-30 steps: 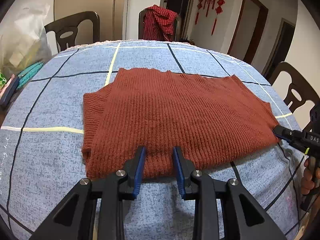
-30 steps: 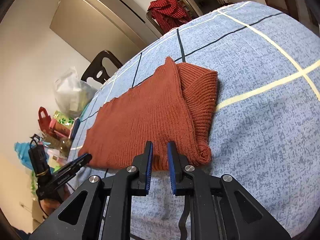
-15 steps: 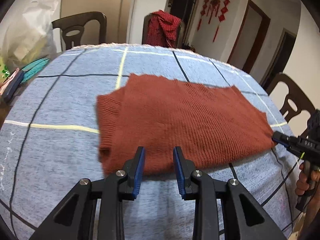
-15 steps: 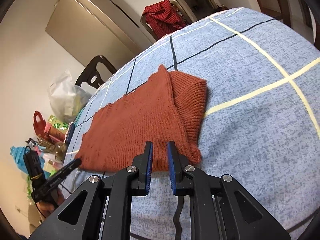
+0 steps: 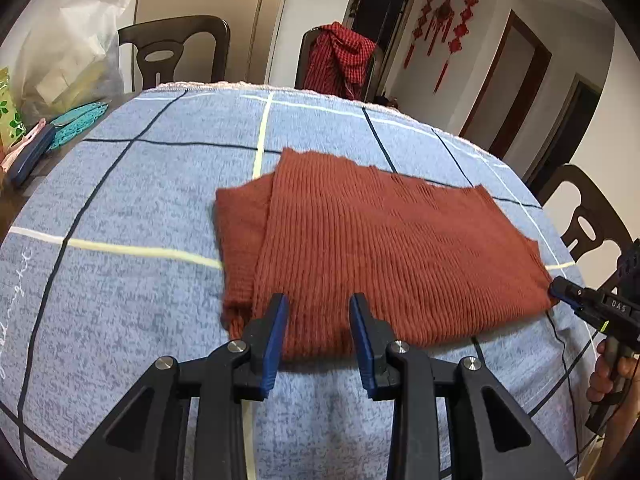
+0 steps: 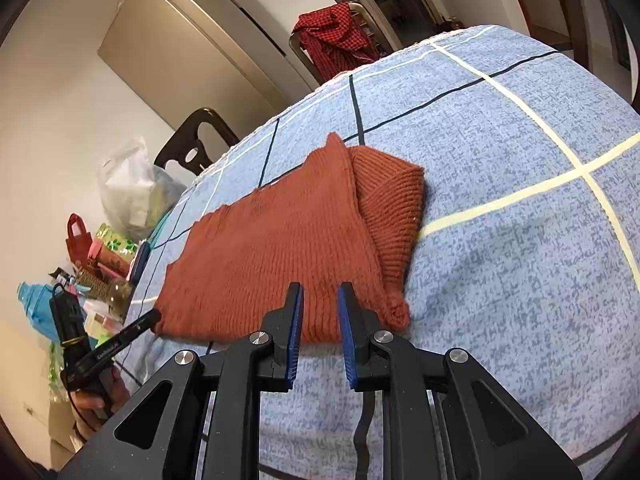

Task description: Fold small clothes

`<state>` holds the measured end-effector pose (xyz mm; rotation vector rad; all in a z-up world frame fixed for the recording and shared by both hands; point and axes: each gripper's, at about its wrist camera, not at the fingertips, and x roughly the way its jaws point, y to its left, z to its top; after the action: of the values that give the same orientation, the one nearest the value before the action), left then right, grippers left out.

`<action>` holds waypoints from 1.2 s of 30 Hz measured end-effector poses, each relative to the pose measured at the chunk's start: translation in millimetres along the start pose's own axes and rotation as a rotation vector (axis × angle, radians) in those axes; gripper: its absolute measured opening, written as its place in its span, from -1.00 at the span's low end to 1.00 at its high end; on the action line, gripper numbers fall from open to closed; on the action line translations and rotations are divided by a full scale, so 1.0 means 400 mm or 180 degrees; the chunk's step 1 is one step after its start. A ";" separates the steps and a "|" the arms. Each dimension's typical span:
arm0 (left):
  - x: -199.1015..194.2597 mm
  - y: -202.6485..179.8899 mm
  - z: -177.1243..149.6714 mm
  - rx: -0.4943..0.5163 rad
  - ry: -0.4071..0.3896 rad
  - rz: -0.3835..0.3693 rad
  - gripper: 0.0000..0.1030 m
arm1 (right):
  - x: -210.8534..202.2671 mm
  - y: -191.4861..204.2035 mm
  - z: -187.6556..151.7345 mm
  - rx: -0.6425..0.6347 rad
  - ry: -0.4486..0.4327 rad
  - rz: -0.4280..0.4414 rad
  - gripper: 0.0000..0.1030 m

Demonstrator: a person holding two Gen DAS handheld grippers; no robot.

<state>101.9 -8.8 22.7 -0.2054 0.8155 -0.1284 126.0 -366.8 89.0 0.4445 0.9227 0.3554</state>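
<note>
A rust-red ribbed knit garment lies folded flat on the blue checked tablecloth. It also shows in the right wrist view, with a folded sleeve part along one side. My left gripper is open and empty, its fingers over the garment's near edge. My right gripper is open and empty at the opposite end of the garment. Each gripper also appears in the other's view, the right one and the left one, each at a garment edge.
Dark wooden chairs stand around the table; one holds a red checked cloth. A white plastic bag and teal and blue items sit at one end. Clutter of bags and bottles lies there in the right wrist view.
The left gripper has moved along the garment's near edge towards the folded-sleeve end. The right gripper has stayed at its end, jaws a little wider apart. The garment has not moved.
</note>
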 end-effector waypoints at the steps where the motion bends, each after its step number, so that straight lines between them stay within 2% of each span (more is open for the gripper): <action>1: 0.001 0.001 0.003 -0.0001 -0.0008 0.0001 -0.33 | 0.005 -0.009 0.002 0.0045 0.0008 -0.0019 -0.65; 6: 0.025 0.004 -0.004 0.0021 0.0048 0.0006 -0.33 | 0.007 -0.054 0.004 0.0317 -0.0055 0.0104 -0.65; 10: 0.015 -0.003 0.006 0.0004 0.0088 -0.0047 -0.33 | -0.003 -0.044 0.013 0.0260 -0.0084 0.0026 -0.65; 13: 0.014 -0.014 0.039 0.0087 0.0005 0.0010 -0.33 | 0.006 -0.022 0.040 0.0169 -0.0117 -0.0033 -0.65; 15: 0.029 -0.018 0.060 0.0126 -0.0007 0.0007 -0.32 | 0.019 -0.010 0.052 0.0092 -0.0123 -0.0026 -0.65; 18: 0.075 -0.012 0.066 0.0111 0.0114 0.0102 -0.33 | 0.056 -0.015 0.065 0.0070 -0.0057 -0.0157 -0.65; 22: 0.078 -0.011 0.045 0.0181 -0.0003 0.0101 -0.32 | 0.073 -0.047 0.065 0.0133 -0.0070 -0.0166 -0.97; 23: 0.076 -0.010 0.043 0.0171 -0.0008 0.0090 -0.32 | 0.072 -0.054 0.065 0.0147 -0.0075 -0.0146 -0.99; 30: 0.079 -0.015 0.043 0.0183 -0.0004 0.0114 -0.32 | 0.069 -0.072 0.064 0.0240 -0.0113 -0.0033 -1.00; 36: 0.071 -0.008 0.045 0.0146 0.0016 0.0115 -0.32 | 0.044 -0.065 0.065 0.0231 -0.0176 -0.0093 -0.93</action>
<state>134.4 -15.0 15.4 -0.1473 0.8201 -0.1137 159.9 -386.3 77.3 0.5045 0.8894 0.2822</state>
